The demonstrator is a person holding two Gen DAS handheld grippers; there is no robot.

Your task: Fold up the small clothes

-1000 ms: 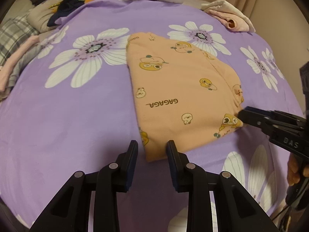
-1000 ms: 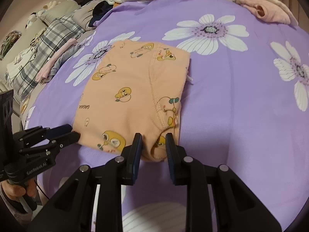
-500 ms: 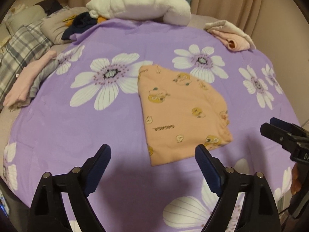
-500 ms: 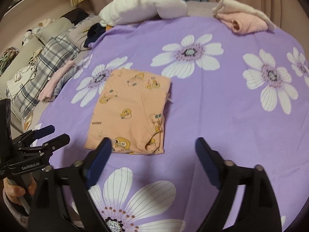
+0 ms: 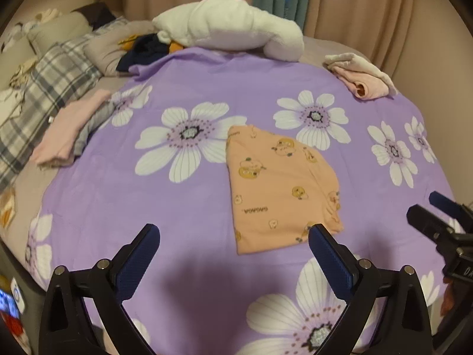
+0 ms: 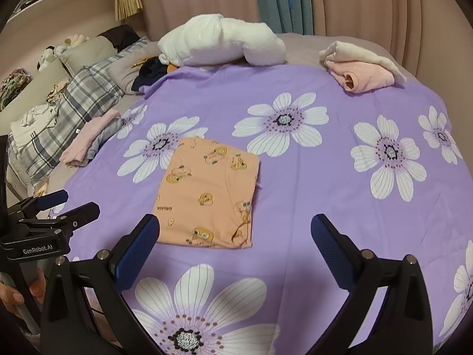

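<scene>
A small peach garment with yellow duck prints (image 5: 280,186) lies folded flat on the purple flowered sheet (image 5: 177,207); it also shows in the right wrist view (image 6: 207,198). My left gripper (image 5: 233,251) is open and empty, held above the sheet just short of the garment's near edge. My right gripper (image 6: 235,242) is open and empty, also pulled back from the garment's near edge. The left gripper shows at the left of the right wrist view (image 6: 68,204), and the right gripper at the right of the left wrist view (image 5: 428,210).
A white rolled blanket (image 5: 230,32) lies at the far edge. Pink and cream folded clothes (image 5: 360,74) sit at the far right. A pink garment (image 5: 68,127) and plaid bedding (image 5: 38,94) lie at the left. Curtains hang behind.
Both grippers were nearly shut at the garment's near edge; they have opened wide, let go, and drawn back and up. The garment stays folded on the sheet.
</scene>
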